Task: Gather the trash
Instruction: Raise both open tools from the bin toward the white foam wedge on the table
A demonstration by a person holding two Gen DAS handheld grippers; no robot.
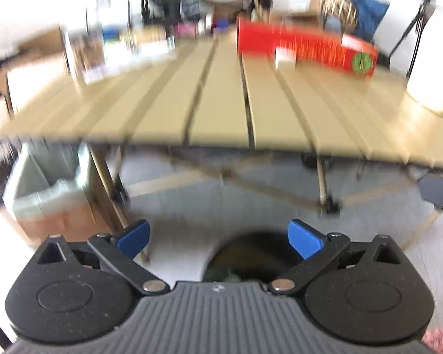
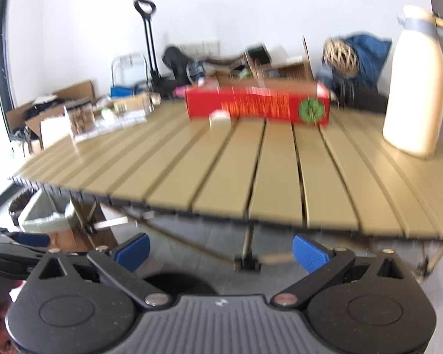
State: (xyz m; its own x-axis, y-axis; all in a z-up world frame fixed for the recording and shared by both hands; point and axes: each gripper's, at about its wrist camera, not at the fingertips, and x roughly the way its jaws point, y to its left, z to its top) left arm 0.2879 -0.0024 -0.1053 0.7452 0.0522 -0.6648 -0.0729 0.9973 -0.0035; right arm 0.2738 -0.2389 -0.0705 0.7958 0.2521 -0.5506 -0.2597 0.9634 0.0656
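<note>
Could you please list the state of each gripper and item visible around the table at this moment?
left gripper: open, empty, short of the table edge.
right gripper: open, empty, short of the table edge.
red box: lying on its long side at the far end of the slatted table.
small white box: resting just in front of the red box.
cream jug: upright, lid on.

Left tool held level, blue fingers spread wide, empty; right tool likewise.
</note>
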